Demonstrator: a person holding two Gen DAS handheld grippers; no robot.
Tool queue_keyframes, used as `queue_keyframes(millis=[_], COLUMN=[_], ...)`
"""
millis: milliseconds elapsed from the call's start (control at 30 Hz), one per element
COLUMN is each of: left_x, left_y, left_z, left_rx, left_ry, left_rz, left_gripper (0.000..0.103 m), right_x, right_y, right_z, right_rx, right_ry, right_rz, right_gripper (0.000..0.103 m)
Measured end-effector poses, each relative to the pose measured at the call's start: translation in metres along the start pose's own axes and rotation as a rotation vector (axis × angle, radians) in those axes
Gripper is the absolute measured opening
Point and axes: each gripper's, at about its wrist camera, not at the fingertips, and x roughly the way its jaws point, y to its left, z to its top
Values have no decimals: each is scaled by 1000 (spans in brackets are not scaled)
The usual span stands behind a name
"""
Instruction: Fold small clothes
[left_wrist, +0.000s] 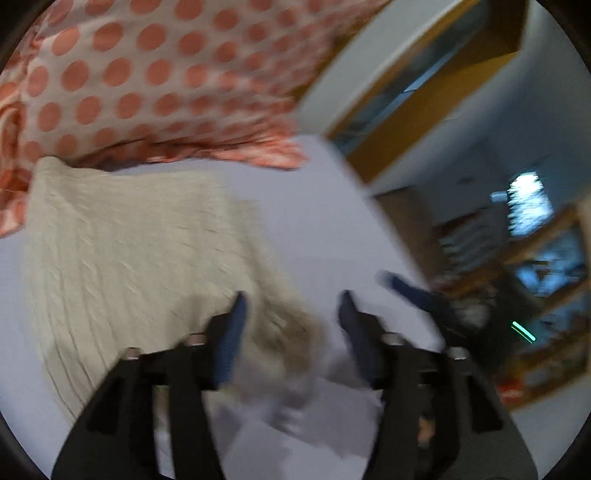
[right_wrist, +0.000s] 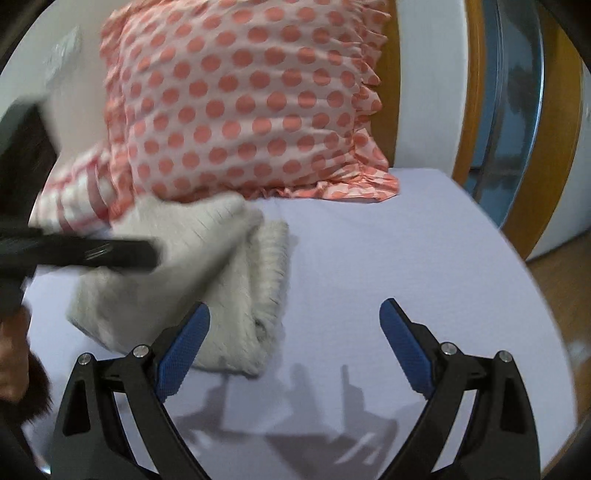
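Two claws hover above a bed covered with a pale lilac sheet (right_wrist: 388, 251); both stand wide apart and grip nothing. Left claw (left_wrist: 291, 306): blue-padded fingers spread, the left finger over the near edge of the cream knitted garment (left_wrist: 129, 258), the right finger over bare sheet; this view is blurred. Right claw (right_wrist: 295, 317): fingers spread wide over bare sheet, the left finger just overlapping the garment's near corner (right_wrist: 207, 295) in the view; contact cannot be told. Garment: cream ribbed knit, folded into a thick bundle with layered edges showing on its right side; it lies on the sheet in front of the pillow (right_wrist: 251, 99), touching or nearly touching its lower frill. Pillow: white with coral dots and a ruffled border, propped upright at the head of the bed. Shadows of both claws fall on the sheet in the right wrist view.
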Motion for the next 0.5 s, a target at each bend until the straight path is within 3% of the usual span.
queue_keyframes(millis=[67,133,233,300,433,500], left_x=[-24,-49,-67,-70,-75,-75], left_y=[-2,10,44,65,97,102], left_z=[-4,-9,-15,-19,-34,-37], left_rx=[24,12,-63,-114,-192,-205], left_ry=[-67,-123,-139,-130,-113,-102], left_rz=[36,164,278,308,334,339], left_gripper=[73,77,78,78,78,78], right_x=[-3,-4,6,21,58,85], right_y=[5,13,39,68,110,117], right_z=[7,13,19,19,16,16], right_rx=[15,11,-19,-85,-188,-222], right_ry=[-14,-30,-6,21,103,159], right_rz=[49,115,294,392,390,275], right_gripper=[95,95,94,91,90,87])
